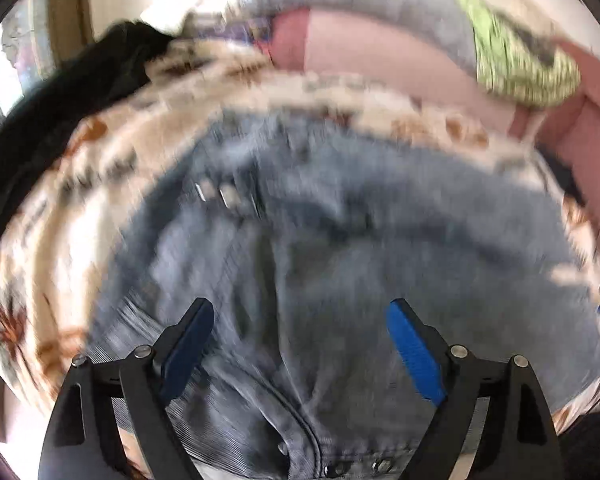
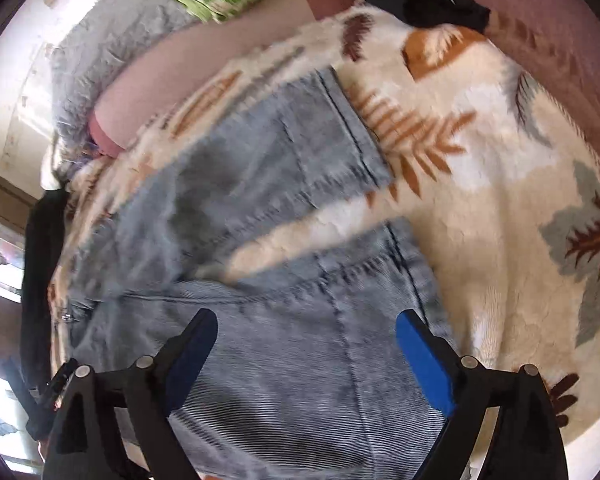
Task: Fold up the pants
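Cream fleece blanket (image 2: 480, 208) with rust and grey leaf prints covers the bed under everything we see. Both pairs of jaws stand wide apart with nothing between the blue pads. We look along the left gripper (image 1: 300, 344) at the waist end of the light denim pants (image 1: 340, 240), whose rivets and fly seam lie just beneath it; the fabric is not pinched. We see the right gripper (image 2: 306, 354) hanging over the leg end of the same pants (image 2: 260, 208), where two legs lie side by side with a strip of blanket showing between them, hems pointing to the far right. Beyond the pants lie a pink bolster (image 1: 380, 60), a grey quilt (image 2: 112, 52) and a green patterned cloth (image 1: 516, 68). Dark clothing (image 1: 60, 96) sits at the far left edge of the blanket. Much of the left view is blurred.
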`<state>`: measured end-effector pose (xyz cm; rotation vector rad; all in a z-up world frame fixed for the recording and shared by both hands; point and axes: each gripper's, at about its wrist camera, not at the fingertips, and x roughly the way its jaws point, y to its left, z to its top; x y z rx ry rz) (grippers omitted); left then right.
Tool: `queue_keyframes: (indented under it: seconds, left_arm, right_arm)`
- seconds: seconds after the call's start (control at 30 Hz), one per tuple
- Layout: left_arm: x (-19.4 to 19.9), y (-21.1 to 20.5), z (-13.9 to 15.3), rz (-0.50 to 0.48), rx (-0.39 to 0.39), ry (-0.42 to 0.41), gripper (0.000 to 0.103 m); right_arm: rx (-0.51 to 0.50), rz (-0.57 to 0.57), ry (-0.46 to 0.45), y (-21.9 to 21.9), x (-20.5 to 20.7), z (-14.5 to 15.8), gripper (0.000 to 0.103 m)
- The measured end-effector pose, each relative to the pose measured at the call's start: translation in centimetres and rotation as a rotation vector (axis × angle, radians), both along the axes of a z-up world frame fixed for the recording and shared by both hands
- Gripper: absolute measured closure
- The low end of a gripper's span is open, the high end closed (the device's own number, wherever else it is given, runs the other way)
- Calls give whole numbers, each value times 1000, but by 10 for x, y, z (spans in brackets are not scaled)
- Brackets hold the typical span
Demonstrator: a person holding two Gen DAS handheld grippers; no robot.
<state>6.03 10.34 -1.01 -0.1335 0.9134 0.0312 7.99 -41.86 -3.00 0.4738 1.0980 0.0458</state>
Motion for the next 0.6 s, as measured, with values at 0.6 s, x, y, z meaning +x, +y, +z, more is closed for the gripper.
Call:
queue_keyframes:
  seconds: [0.6]
  left_arm:
    - [212,91,-14,132,-186,115,22]
  right_arm:
    - [27,-72,-12,-53,177,19,13]
